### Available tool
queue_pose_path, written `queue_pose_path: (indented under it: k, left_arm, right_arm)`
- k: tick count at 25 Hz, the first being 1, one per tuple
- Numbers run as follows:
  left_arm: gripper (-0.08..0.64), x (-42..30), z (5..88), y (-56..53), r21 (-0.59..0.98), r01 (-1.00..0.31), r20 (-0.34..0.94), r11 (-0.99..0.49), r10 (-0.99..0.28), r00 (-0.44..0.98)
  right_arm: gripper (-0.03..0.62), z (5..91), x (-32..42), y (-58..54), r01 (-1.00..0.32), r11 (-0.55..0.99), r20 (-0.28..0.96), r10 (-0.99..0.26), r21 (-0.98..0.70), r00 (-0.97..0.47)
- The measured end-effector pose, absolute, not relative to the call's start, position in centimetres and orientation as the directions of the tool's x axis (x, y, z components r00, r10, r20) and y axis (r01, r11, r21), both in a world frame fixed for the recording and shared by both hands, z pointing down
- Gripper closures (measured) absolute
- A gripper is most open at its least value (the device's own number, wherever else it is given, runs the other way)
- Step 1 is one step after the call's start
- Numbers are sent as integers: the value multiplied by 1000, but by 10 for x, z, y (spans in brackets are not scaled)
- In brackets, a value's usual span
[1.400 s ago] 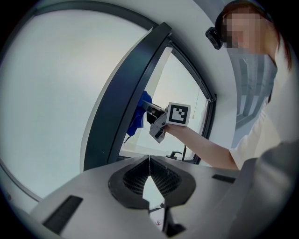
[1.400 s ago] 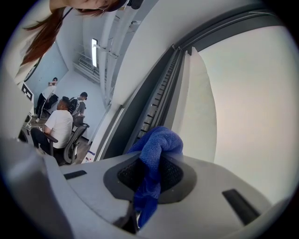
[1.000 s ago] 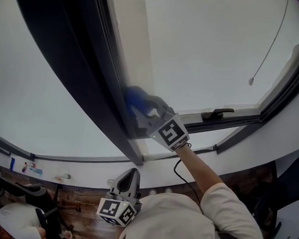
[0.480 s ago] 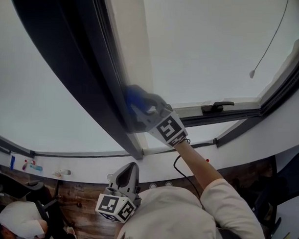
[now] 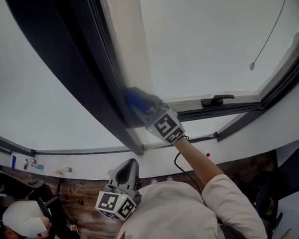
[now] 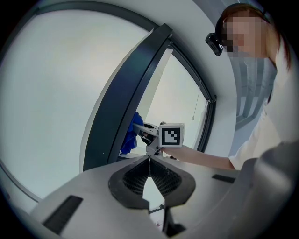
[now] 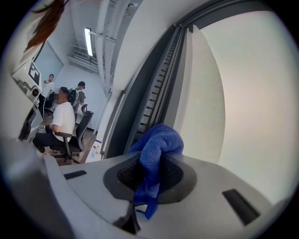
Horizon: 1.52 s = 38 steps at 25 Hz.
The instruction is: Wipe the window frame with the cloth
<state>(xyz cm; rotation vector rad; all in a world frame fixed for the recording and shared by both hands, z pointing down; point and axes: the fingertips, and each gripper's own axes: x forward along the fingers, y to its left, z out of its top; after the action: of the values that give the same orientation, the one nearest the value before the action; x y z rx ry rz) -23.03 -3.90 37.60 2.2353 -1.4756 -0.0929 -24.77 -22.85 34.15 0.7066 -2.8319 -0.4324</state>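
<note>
Source: daylight through the window panes (image 5: 215, 45), blown out to flat white in all three views; nothing readable beyond the glass.
Window frame (image 5: 68, 55): backlit, almost black in the head view; its ribbed track legible only in the right gripper view.
Below the frame: room dim, underexposed.
Blue cloth (image 5: 138, 99): soft and smeared in the head view, weave sharp in the right gripper view.
Ceiling strip light (image 7: 88, 41): small glare left of the frame.
Both gripper views: heavy fisheye curvature, dark corners.

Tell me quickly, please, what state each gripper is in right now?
Left gripper: shut, nothing between its jaws.
Right gripper: shut on the blue cloth.
</note>
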Motion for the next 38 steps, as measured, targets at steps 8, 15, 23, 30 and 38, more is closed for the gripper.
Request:
queue_pose_path:
  k: [8, 15, 23, 30, 38]
  left_arm:
    - [549, -229, 375, -37, 408, -853, 180, -325, -888, 424]
    - [549, -232, 372, -36, 405, -858, 173, -315, -895, 411]
    - [549, -229, 372, -31, 411, -858, 170, -308, -899, 404]
    - [549, -236, 375, -20, 415, -870, 183, -267, -912, 367]
    - [549, -237, 380, -11, 419, -874, 194, -245, -917, 350]
  right_arm:
    - [546, 372, -248, -229, -407, 853, 192, -481, 326, -855]
    - [546, 401, -247, -229, -386, 870, 268, -468, 307, -842]
    - [546, 447, -247, -230, -343, 914, 349, -401, 218, -847]
    - [545, 466, -248, -229, -353, 911, 403, -412, 214, -817]
    - [545, 474, -247, -230, -371, 875, 491, -482, 311, -726]
